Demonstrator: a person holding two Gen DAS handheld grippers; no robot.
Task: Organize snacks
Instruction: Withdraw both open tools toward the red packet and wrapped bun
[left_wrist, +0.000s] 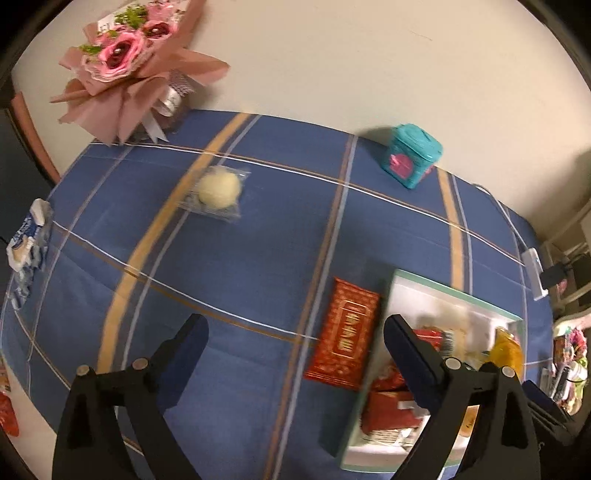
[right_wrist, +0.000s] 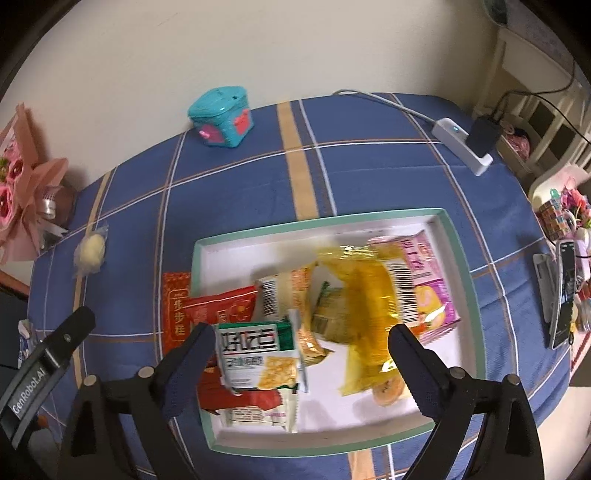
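Observation:
My right gripper hangs open over a white tray with a teal rim. The tray holds several snack packets: a blurred yellow one, a green-and-white cracker pack beside the left fingertip, a pink one and red ones. Nothing is pressed between the pads. My left gripper is open and empty above the blue cloth, left of the tray. A red packet lies just beside the tray. A round white pastry in clear wrap lies farther back.
A teal tin stands near the wall and a pink bouquet at the back left corner. A blue-and-white packet lies at the left table edge. A power strip and a phone sit on the right side.

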